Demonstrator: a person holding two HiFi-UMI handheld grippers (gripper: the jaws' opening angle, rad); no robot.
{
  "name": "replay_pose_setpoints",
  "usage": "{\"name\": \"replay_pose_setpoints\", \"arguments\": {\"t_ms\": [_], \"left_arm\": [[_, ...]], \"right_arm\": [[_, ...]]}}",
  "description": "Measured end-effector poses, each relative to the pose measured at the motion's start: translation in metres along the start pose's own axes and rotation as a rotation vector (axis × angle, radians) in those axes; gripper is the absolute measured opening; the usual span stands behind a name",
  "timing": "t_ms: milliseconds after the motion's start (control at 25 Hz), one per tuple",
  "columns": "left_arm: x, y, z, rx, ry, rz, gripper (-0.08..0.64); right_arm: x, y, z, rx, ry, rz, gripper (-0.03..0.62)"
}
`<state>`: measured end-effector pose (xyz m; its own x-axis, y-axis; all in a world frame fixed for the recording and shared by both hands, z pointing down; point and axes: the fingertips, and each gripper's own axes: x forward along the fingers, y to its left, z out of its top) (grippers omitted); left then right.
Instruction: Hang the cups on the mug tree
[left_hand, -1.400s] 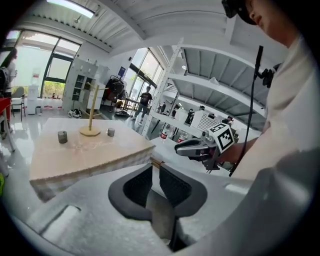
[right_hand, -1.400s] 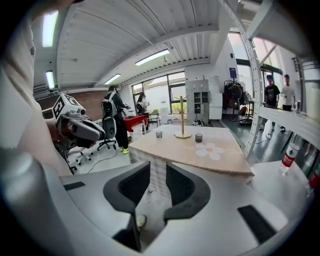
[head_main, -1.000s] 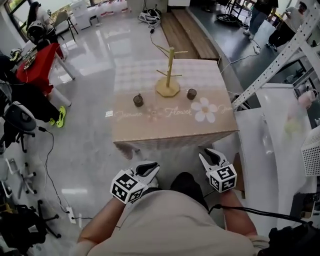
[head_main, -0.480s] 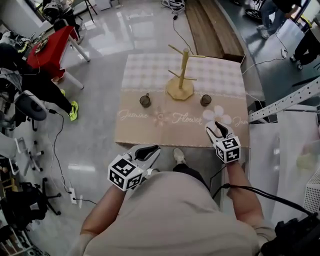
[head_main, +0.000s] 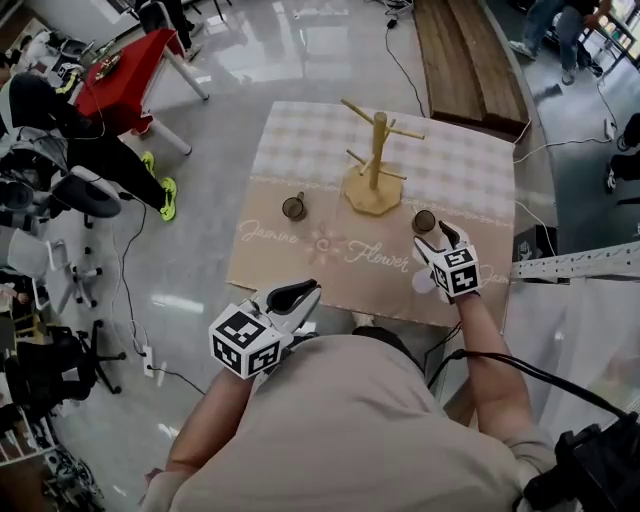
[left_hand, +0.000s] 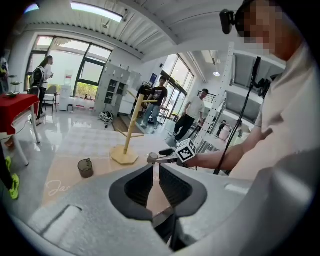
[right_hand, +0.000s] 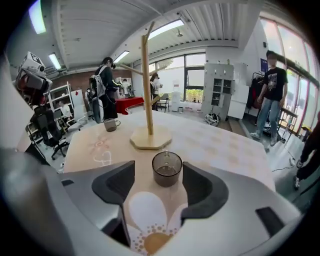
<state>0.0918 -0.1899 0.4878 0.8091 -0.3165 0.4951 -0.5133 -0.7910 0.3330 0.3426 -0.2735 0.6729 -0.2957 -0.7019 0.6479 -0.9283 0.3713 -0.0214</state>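
Smoky glass cup, empty, stands on the table beside the mug tree, untouched between the right gripper's jaws, which have just been opening. Earlier that gripper hung at the table's edge. The left gripper, jaws together and empty, hovers at the near edge.

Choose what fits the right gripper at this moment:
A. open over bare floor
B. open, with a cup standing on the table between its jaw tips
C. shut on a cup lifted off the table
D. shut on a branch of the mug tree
B: in the right gripper view, the right gripper has just been opening its jaws, and they stand wide with gaps either side of the cup, which sits upright on the table.
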Motion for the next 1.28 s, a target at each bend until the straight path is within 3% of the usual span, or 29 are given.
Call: {"name": "replay_pose_setpoints", "arguments": {"t_ms": [320, 640, 1000, 1280], "left_arm": [[0.003, 0.017, 0.0, -0.031, 0.009, 0.101, 0.028], [0.002, 0.022, -0.004, -0.057, 0.016, 0.132, 0.028], [0.002, 0.023, -0.001, -0.041, 0.01, 0.119, 0.028], [0.002, 0.019, 0.005, -0.013, 0.001, 0.094, 0.028]], "right_arm": [[0.042, -0.014, -0.014, 0.001, 0.055, 0.064, 0.304], [0.048, -0.015, -0.018, -0.019, 0.045, 0.075, 0.268], [0.025, -0.018, 0.014, -0.003, -0.061, 0.006, 0.262], [-0.028, -0.026, 0.084, -0.011, -0.237, -0.082, 0.262]]}}
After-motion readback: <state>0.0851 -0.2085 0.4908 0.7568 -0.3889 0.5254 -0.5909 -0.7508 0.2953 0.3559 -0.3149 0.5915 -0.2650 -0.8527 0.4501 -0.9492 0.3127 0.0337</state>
